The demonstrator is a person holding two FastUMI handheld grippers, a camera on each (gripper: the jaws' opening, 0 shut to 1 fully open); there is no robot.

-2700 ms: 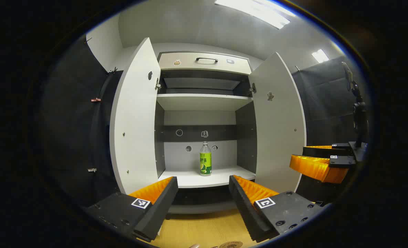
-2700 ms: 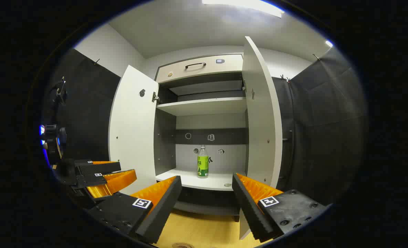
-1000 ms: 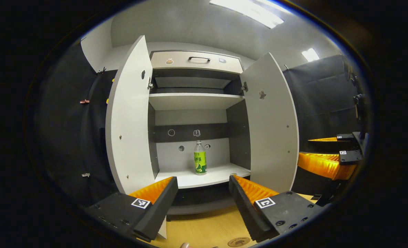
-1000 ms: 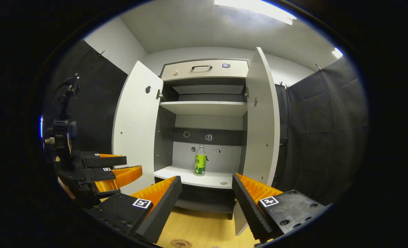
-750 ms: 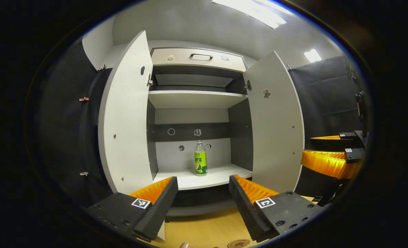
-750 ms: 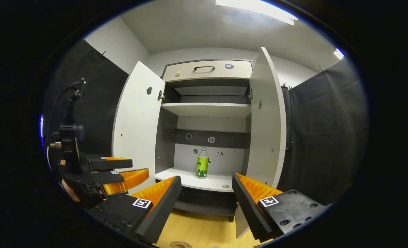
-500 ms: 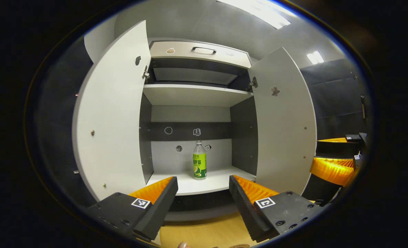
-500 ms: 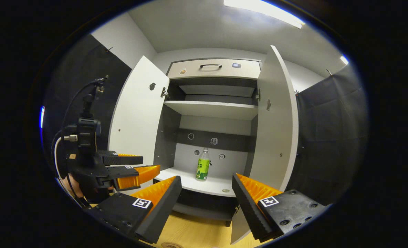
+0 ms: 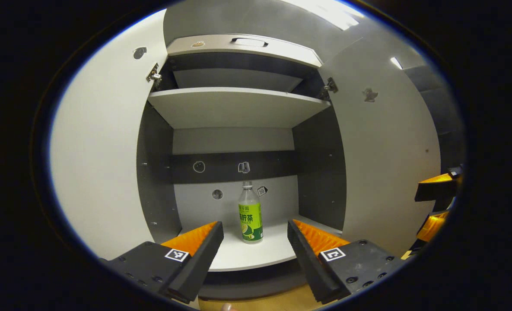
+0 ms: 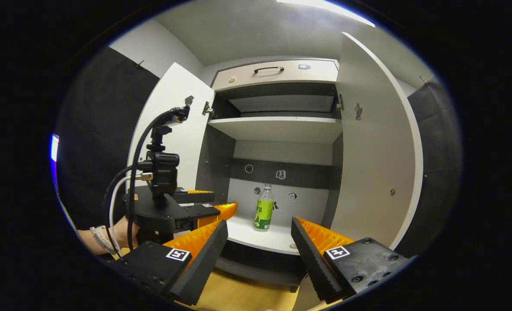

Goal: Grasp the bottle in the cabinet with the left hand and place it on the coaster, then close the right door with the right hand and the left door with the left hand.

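Two sets of tongs face the open cabinet (image 9: 238, 103), both spread wide and grasping nothing. The green-labelled bottle (image 9: 250, 213) stands upright on the lower shelf (image 9: 256, 255), towards the back, nearly dead ahead of the left tongs (image 9: 255, 231) and framed in the gap between the fingers, a touch left of centre. Its long axis is vertical, so the fingers would close on its sides. Bottle and tongs are apart, no contact yet.

In the right gripper view the left tongs (image 10: 214, 207) sit at the shelf's front edge, clearly nearer the bottle (image 10: 264, 210) than the right tongs (image 10: 259, 235), which hang back over the wooden table (image 10: 238, 293).

Left door (image 9: 104, 142) and right door (image 9: 389, 151) both stand open on either side. Shelf around the bottle looks bare, with the upper shelf (image 9: 234, 106) well above the cap. Judging by this, the reach goes straight in.
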